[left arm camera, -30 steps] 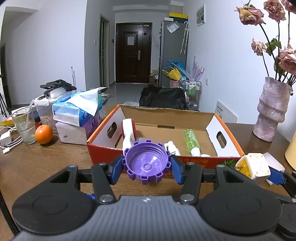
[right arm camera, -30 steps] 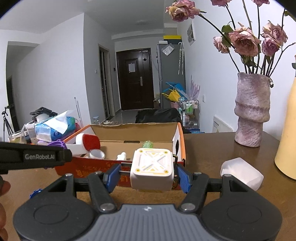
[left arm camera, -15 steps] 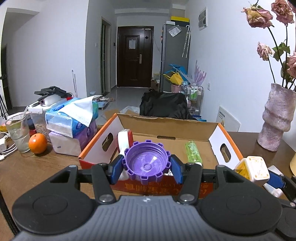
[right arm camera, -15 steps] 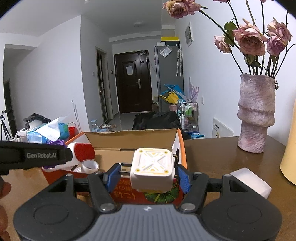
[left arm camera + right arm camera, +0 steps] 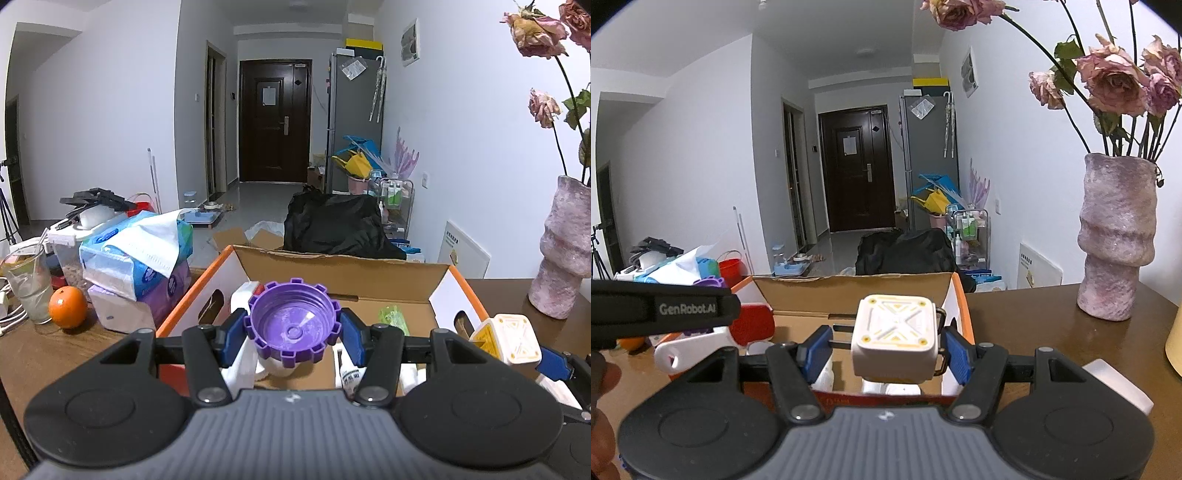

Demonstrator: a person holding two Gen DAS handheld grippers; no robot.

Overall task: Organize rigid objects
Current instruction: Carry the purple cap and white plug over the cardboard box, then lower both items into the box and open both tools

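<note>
My left gripper (image 5: 293, 338) is shut on a purple notched cap (image 5: 293, 325), held over the near side of an open cardboard box (image 5: 343, 269) with orange edges. My right gripper (image 5: 886, 349) is shut on a white cube plug with yellow trim (image 5: 895, 338), its metal prongs against the left pad; it hangs over the box's right near corner (image 5: 955, 295). That cube plug (image 5: 506, 341) shows at the right of the left wrist view. Inside the box lie a green bottle (image 5: 393, 319), white bottles (image 5: 347, 373) and a red and white bottle (image 5: 750, 325).
Tissue packs (image 5: 136, 251), an orange (image 5: 67, 307) and a glass (image 5: 27, 288) stand left of the box. A pink vase with dried roses (image 5: 1115, 240) stands at the right on the brown table (image 5: 1034, 325). A white block (image 5: 1115, 384) lies by the right gripper.
Both grippers have moved forward toward the box with their objects held. The box's near wall has slid below the fingers, and the cap and cube are over its inside.
</note>
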